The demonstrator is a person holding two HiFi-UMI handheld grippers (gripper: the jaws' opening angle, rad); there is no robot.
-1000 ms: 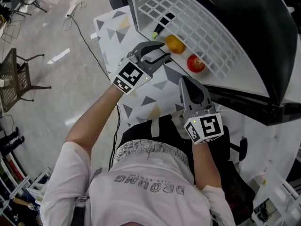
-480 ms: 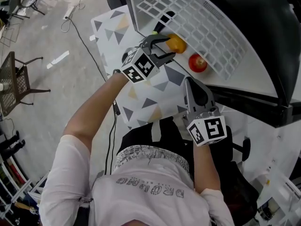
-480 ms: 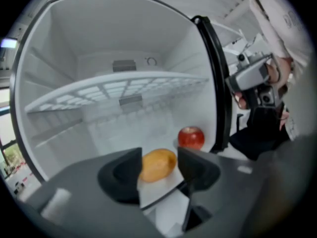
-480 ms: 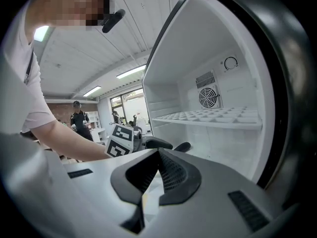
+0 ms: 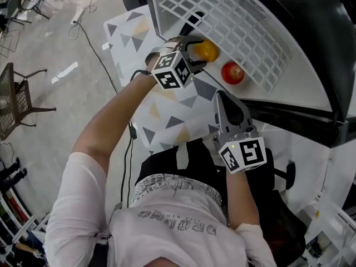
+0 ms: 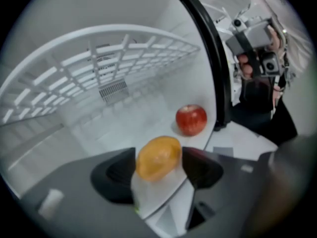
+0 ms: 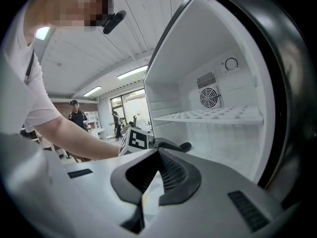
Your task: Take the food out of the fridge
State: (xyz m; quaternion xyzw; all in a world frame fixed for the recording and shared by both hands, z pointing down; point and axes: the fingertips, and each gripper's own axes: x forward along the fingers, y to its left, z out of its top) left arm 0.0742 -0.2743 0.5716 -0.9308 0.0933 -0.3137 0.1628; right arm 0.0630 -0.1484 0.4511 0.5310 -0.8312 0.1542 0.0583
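White lettered T-shirt (image 5: 169,230) — grey left gripper (image 5: 196,53) and right gripper (image 5: 219,95), each with black-and-white marker cube (image 5: 173,70)

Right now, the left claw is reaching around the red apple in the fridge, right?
No. The left claw, jaws opening, is reaching around the orange fruit, not the red apple, which sits apart beside it. The left gripper view shows this.

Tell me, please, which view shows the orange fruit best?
The left gripper view: the orange fruit sits large and unblocked in the middle, between the opening jaws of the left hand-held gripper. The head view shows it small, partly hidden by that gripper. The right gripper view does not show it.
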